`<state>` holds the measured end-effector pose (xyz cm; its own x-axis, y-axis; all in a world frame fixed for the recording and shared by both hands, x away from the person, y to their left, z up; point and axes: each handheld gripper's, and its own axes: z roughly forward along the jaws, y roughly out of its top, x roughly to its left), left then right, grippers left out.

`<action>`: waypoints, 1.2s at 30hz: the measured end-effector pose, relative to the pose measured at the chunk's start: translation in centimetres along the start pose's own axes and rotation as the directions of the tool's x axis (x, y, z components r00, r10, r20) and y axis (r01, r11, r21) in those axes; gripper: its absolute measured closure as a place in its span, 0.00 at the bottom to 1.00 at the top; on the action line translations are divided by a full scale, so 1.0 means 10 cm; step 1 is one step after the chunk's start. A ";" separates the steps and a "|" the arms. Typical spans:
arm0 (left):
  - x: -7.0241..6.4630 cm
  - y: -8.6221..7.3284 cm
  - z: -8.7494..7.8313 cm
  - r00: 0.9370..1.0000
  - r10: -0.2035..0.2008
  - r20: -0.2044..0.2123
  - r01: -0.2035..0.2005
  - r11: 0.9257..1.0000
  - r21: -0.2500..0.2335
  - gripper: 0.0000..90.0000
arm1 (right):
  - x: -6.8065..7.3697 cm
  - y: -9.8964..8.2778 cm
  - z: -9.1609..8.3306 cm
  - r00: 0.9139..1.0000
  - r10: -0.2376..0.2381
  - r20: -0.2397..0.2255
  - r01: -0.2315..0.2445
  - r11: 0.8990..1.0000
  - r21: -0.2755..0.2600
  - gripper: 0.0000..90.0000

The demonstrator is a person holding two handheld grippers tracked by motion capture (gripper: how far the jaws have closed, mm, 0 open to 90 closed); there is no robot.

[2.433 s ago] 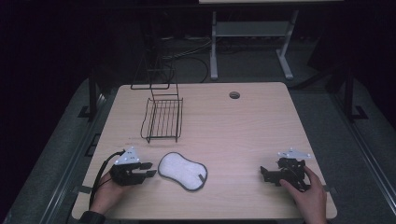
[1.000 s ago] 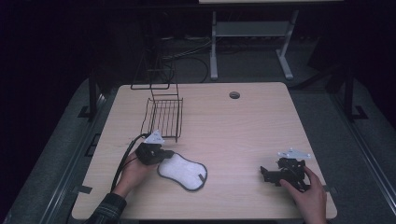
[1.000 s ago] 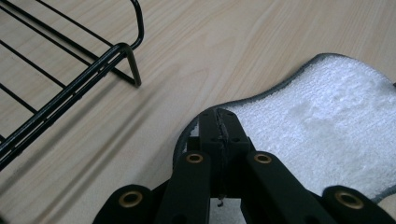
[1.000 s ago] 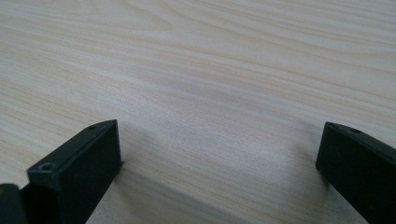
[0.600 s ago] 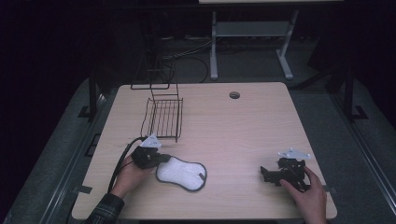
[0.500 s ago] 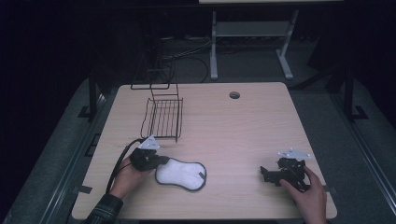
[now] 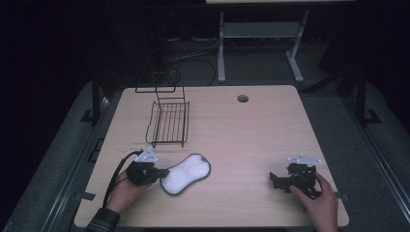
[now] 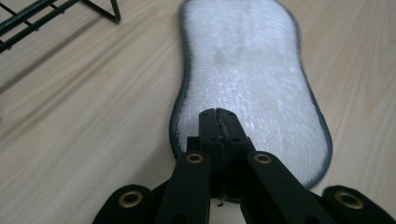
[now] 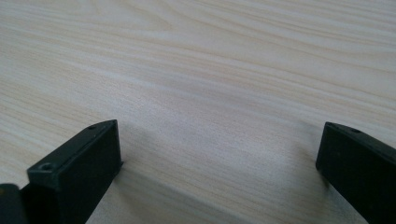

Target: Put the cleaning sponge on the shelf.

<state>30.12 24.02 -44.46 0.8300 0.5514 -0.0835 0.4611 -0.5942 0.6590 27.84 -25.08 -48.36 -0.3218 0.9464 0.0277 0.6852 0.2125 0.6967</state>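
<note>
the step in hand looks like getting hold of the pad (image 7: 185, 174), a white fleecy oval with a dark grey rim lying flat on the worktop (image 7: 251, 130), just in front of the wire basket (image 7: 169, 123). the left tongs (image 7: 163, 172) sit low at the pad's near end, pressed together; in the left gripper view their tips (image 8: 219, 122) rest over the pad's (image 8: 247, 70) edge, and i cannot tell whether any fabric is caught between them. the right tongs (image 7: 274, 180) lie well apart from the pad at the worktop's right side, spread wide over bare wood.

the next move likely calls for lifting the near edge gently, to test the grip.

the pad's underside is hidden, and the basket's back fades into the dark.
</note>
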 end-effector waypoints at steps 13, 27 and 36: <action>-0.01 0.01 -0.04 1.000 -0.020 -0.013 0.020 1.000 -0.023 0.91 | 0.00 0.00 0.00 1.000 0.000 0.000 0.000 1.000 0.000 0.00; -0.01 0.20 0.01 0.995 -0.104 -0.009 0.103 0.990 -0.093 0.44 | 0.00 0.00 0.00 1.000 0.000 0.000 0.000 1.000 0.001 0.00; 0.00 0.34 0.18 0.994 -0.103 -0.039 0.099 0.990 -0.100 0.19 | 0.00 0.00 0.00 1.000 0.000 0.000 0.000 1.000 0.000 0.00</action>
<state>32.21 20.93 -43.52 0.7653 0.6321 -0.1220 0.5070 -0.4750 0.7193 27.84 -25.08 -48.36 -0.3218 0.9464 0.0279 0.6854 0.2125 0.6965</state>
